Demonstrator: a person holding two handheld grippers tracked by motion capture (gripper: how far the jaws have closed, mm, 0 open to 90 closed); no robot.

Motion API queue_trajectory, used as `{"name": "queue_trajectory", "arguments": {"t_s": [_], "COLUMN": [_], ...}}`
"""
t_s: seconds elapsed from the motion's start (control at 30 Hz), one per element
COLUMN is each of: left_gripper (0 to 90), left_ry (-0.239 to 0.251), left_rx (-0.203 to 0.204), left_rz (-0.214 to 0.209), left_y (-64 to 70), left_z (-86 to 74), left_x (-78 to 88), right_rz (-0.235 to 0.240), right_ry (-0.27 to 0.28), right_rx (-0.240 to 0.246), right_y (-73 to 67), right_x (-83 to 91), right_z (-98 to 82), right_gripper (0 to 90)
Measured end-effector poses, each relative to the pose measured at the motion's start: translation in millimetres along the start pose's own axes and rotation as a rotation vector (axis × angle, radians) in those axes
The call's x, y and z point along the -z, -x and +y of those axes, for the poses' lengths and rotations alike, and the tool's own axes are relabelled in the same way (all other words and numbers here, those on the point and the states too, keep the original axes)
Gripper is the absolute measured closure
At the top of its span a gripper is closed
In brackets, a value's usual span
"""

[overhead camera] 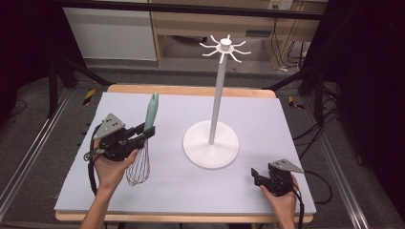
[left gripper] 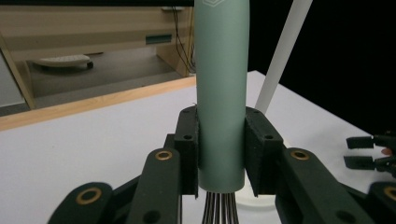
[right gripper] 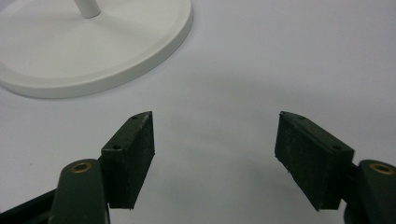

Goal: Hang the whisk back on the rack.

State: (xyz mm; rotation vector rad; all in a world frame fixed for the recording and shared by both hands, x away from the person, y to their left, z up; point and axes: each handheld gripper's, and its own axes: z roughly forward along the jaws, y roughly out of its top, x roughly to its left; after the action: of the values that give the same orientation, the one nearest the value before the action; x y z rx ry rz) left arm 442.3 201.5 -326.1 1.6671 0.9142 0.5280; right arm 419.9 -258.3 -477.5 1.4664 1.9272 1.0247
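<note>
Whisk (overhead camera: pixel 143 148) first, at the near left of the counter (overhead camera: pixel 267 191): we hold it upright in our left claw (overhead camera: pixel 143 133), mint handle pointing up and the wire loops hanging below, just above or barely on the grey surface; we cannot tell which. Seen from the left claw view, the claw is clamped on the lower end of the handle (left gripper: pixel 221 93), just above where the wires begin, a pad pressed flat against each side. We judge that this low grip leaves the handle's top end free, since that is the end that would have to meet a hook.

Moving right, the white stand (overhead camera: pixel 211 143) sits mid-counter on its round base, its thin pole rising to a ring of curved hooks (overhead camera: pixel 224 47) well above the whisk. That height is why, in our judgement, the whisk must be carried upright.

Farther right, at the near right corner, our right claw (overhead camera: pixel 256 177) rests low over the counter, its jaws apart and nothing between them; in its own view we see bare counter between the pads (right gripper: pixel 130 154) and the stand's base just beyond. We judge it waits there, out of the way, ready to steady the base.
</note>
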Motion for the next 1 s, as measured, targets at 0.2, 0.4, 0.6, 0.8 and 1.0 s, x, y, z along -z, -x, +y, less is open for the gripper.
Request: {"name": "queue_trajectory", "arguments": {"t_s": [0.2, 0.4, 0.6, 0.8, 1.0], "left_gripper": [68.8, 68.8, 68.8, 68.8, 68.8], "left_ry": [0.060, 0.081, 0.093, 0.115, 0.130], "left_rx": [0.005, -0.003, -0.018, -0.035, -0.049], "left_rz": [-0.009, -0.019, -0.039, -0.051, -0.063], "left_y": [3.4, 8.8, 17.2, 24.9, 29.6], "left_z": [12.1, 21.9, 30.9, 41.8, 49.7], "left_x": [-0.3, -2.5, -9.6, -13.3, -15.0], "right_rz": [-0.006, -0.012, -0.013, -0.009, -0.010], "right_ry": [0.008, 0.014, 0.016, 0.018, 0.020], "right_rx": [-0.009, -0.008, -0.011, -0.015, -0.017], "right_y": [0.5, 1.1, 1.1, 0.8, 1.5], "right_x": [0.6, 0.6, 0.7, 0.6, 1.2], "right_z": [0.0, -0.3, -0.3, -0.1, 0.0], "right_gripper": [27.0, 26.5, 26.4, 26.4, 26.4]}}
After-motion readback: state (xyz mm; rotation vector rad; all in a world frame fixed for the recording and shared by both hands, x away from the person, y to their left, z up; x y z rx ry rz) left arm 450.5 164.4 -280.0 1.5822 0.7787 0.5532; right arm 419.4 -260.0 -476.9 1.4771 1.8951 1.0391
